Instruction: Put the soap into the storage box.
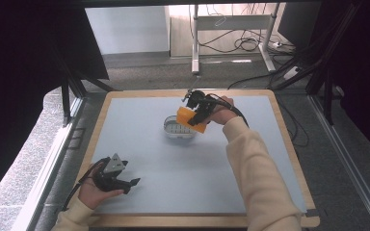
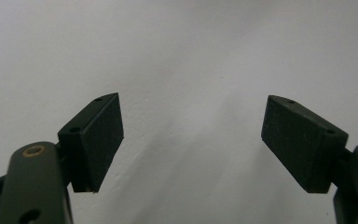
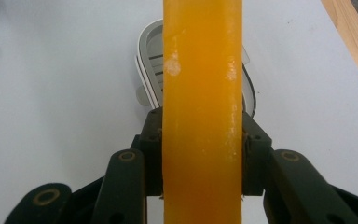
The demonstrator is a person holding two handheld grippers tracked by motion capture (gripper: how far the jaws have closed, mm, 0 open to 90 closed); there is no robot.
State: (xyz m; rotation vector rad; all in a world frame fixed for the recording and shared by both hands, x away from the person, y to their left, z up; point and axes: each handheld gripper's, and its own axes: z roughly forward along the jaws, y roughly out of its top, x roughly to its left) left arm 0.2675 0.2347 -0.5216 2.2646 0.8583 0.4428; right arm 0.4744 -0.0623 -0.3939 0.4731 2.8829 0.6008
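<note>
Orange bar (image 3: 201,112) is up off the desk (image 1: 173,163), pinched flat between the right tool's (image 1: 198,114) jaws, hanging right over the white dish (image 1: 174,130). Left tool (image 1: 125,182) sits low at the near-left corner, jaws spread wide, nothing in them.

Grey mat (image 1: 173,159) is covering a light wood tabletop (image 1: 289,139), wood edge showing all around. Grey speckled carpet floor (image 1: 139,77) is running beyond it. White wall panel (image 1: 125,29) is standing at the back left. A white-framed desk (image 1: 231,21) is standing behind, its legs reaching the floor, black cables (image 1: 243,43) lying tangled under it. Black frame posts (image 1: 67,96) and dark curtains (image 1: 14,72) are closing in both sides. Even, soft light is falling on the mat.
</note>
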